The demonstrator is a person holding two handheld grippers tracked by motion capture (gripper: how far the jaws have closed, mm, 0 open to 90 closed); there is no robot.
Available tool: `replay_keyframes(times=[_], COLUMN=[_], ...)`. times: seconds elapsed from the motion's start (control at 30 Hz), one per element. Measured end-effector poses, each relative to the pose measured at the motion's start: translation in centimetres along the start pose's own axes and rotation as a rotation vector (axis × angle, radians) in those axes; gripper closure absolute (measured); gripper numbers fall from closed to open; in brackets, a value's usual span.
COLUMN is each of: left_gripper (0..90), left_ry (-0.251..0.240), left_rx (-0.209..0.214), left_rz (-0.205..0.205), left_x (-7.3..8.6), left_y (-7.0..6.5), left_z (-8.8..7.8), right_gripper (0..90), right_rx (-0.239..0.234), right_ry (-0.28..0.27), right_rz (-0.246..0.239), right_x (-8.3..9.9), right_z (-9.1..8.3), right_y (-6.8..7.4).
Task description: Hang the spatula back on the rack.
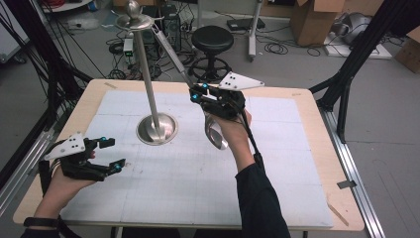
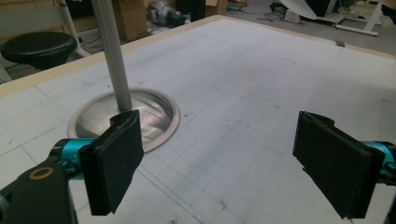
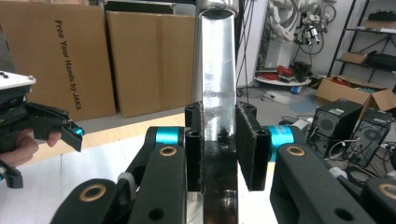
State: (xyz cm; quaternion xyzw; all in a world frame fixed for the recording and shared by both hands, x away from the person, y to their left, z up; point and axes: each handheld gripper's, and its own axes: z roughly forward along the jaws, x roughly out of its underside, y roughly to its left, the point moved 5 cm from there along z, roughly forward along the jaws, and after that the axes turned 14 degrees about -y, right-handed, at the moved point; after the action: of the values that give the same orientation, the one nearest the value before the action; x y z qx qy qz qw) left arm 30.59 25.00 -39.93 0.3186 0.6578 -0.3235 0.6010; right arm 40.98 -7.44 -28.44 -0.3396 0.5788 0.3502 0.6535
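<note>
A tall metal stand rises from a round base (image 1: pixel 157 130) on the white mat, its pole (image 1: pixel 148 74) topped by a small dish (image 1: pixel 133 21) with a ball. My right gripper (image 1: pixel 198 92) is held up right of the pole, shut on the handle of a long metal spoon (image 1: pixel 171 49). The spoon's bowl (image 1: pixel 216 133) hangs below the hand, and its handle slants up to the dish. In the right gripper view both pads (image 3: pixel 247 144) press the shiny handle (image 3: pixel 217 70). My left gripper (image 1: pixel 115 153) rests low at the table's left, open and empty (image 2: pixel 219 163), facing the base (image 2: pixel 154 109).
The white gridded mat (image 1: pixel 198 183) covers most of the wooden table (image 1: pixel 317 148). Behind the table stand a black stool (image 1: pixel 212 39), cables and cardboard boxes (image 1: pixel 317 20). Black frame legs (image 1: pixel 346 74) flank the table on both sides.
</note>
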Motion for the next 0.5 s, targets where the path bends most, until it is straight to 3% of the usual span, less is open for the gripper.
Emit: replay_keyframes(times=[0.5], left_gripper=[16.5], left_ry=[0.001], left_rx=[-0.004], left_rz=[-0.004], left_x=[0.1], left_y=[0.2], left_z=[-0.2], right_gripper=[75.1], right_rx=[0.017], right_ry=[-0.020], right_rz=[0.000], right_x=[1.1], right_z=[1.8], right_y=[0.5])
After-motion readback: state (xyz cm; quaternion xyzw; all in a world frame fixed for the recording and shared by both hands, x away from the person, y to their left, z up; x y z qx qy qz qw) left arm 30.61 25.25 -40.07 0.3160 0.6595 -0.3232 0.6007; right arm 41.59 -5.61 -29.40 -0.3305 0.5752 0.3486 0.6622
